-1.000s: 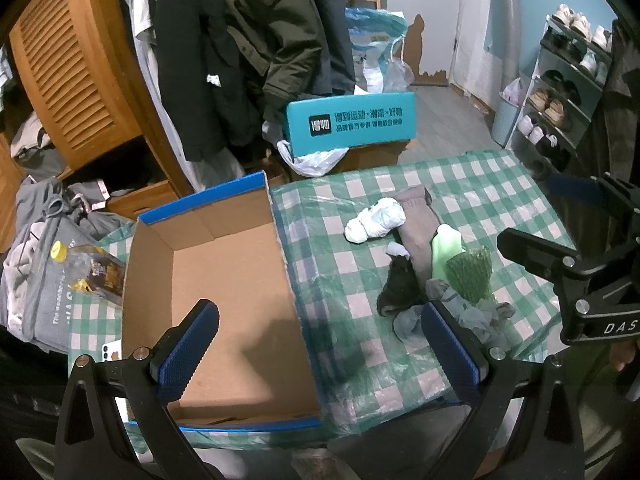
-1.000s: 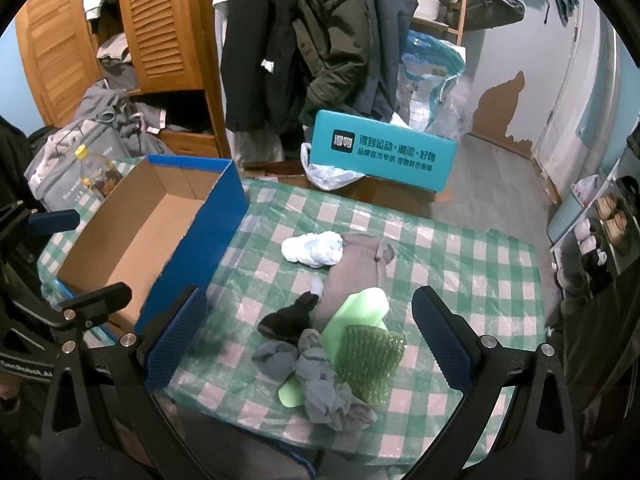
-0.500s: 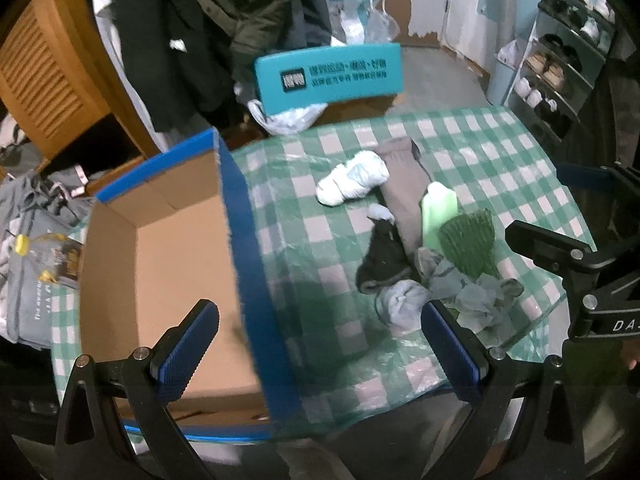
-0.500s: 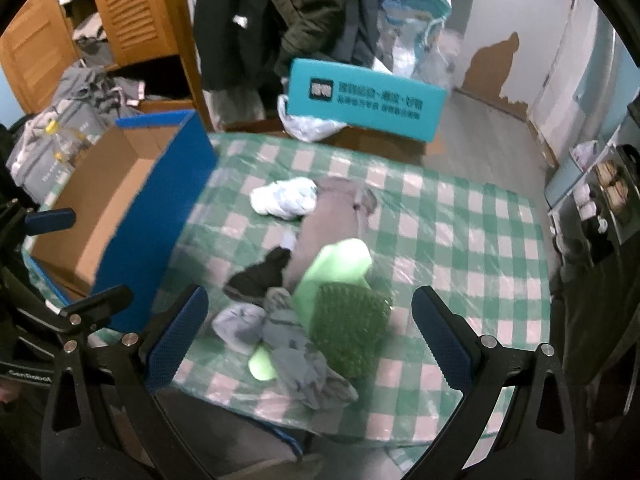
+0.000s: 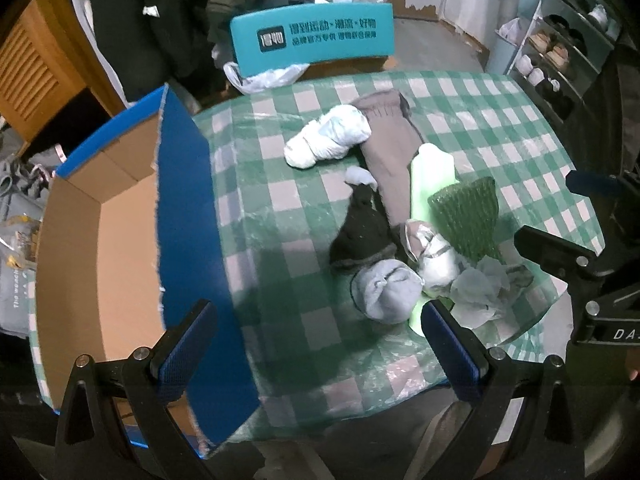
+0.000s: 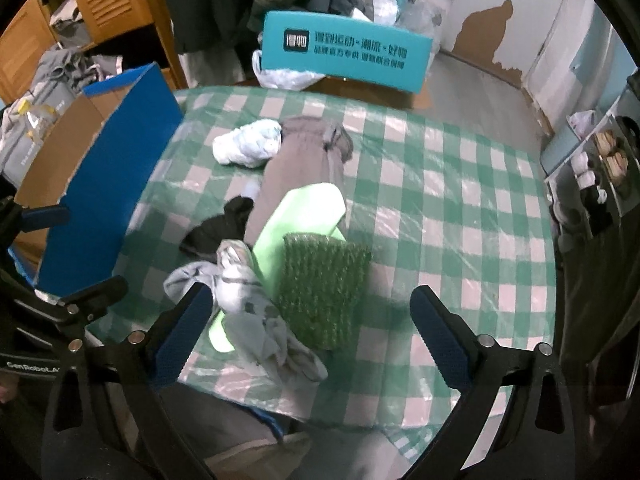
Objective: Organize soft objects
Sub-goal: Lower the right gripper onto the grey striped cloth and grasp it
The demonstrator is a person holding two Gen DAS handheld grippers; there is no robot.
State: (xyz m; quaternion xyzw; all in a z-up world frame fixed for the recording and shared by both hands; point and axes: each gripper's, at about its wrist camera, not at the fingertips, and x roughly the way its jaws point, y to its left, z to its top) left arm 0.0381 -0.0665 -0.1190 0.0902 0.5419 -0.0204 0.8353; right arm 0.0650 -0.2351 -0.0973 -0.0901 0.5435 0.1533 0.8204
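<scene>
A pile of soft things lies on the green checked tablecloth (image 5: 280, 184): a white sock roll (image 5: 328, 136), a brown cloth (image 5: 390, 148), a black sock (image 5: 362, 232), grey socks (image 5: 386, 288), a light green foam piece (image 5: 430, 172) and a dark green turf pad (image 5: 466, 216). An open blue cardboard box (image 5: 100, 248) stands at the left. My left gripper (image 5: 316, 340) is open and empty above the near table edge, in front of the grey socks. My right gripper (image 6: 308, 332) is open and empty over the grey socks (image 6: 248, 300) and turf pad (image 6: 320, 288).
A teal box (image 5: 316, 40) stands behind the table. Coats and a wooden wardrobe (image 5: 32, 72) are at the back left. A shoe rack (image 5: 560, 44) stands at the right. Bags and a bottle lie left of the blue box.
Both grippers have moved forward and down toward the pile of soft things. The pile now looks larger and nearer. Both stay open.
</scene>
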